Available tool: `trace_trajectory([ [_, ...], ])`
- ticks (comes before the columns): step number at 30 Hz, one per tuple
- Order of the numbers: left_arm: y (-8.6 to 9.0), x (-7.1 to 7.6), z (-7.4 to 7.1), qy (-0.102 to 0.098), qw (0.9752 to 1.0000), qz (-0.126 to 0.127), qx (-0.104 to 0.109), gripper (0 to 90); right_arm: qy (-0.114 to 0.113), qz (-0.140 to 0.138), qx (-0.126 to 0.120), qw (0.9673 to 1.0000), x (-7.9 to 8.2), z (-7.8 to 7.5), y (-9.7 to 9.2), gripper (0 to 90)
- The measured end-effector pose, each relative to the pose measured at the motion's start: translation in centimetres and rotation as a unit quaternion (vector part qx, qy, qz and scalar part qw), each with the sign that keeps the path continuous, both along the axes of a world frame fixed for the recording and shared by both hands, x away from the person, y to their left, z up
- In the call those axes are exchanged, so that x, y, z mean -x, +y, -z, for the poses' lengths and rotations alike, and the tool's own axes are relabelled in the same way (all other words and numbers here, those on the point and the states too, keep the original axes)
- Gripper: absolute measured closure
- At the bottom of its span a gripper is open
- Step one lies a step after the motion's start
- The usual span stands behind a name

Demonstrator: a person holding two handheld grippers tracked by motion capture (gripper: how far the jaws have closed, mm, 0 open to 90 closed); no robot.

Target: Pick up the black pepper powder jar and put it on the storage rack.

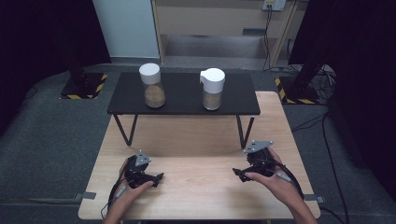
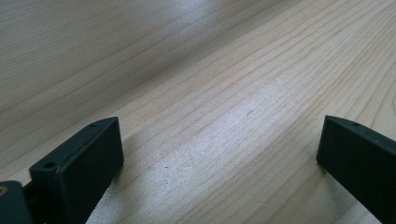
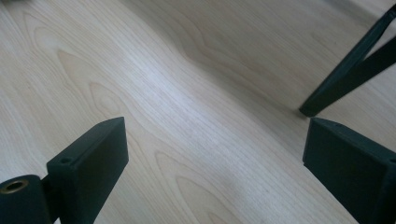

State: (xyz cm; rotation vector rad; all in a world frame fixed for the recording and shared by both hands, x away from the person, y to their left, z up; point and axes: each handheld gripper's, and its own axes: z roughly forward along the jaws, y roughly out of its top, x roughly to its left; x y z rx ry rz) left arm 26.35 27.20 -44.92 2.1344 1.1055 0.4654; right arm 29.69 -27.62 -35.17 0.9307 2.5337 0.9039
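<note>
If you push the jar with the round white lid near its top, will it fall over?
The left jar would probably tip rather than slide: it is tall, and its white lid sits high above a modest base. The brown filling lies only in the bottom part, which should steady it a little. Its clear walls look smooth, so it may be slippery, and it could break if it fell off the black shelf.

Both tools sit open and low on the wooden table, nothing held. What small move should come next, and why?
Probably lift the right tool toward the spouted jar on the black shelf: both tools are open and empty, and that jar stands on its side.
</note>
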Motion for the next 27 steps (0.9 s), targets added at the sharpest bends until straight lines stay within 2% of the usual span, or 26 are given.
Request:
trace_trajectory([
  [12,0.0,0.0,0.0,0.000,1.0000,0.000,0.000,0.0,0.006,0.020,-0.004,0.9998,0.2,1.6,-1.4,7.5],
  [20,0.0,0.0,0.0,0.000,1.0000,0.000,0.000,0.0,0.012,0.032,-0.008,0.9994,0.5,3.2,-2.6,7.3],
  [27,0.0,0.0,0.0,0.000,1.0000,0.000,0.000,0.0,0.013,0.032,-0.004,0.9994,0.9,4.0,-3.0,7.2],
])
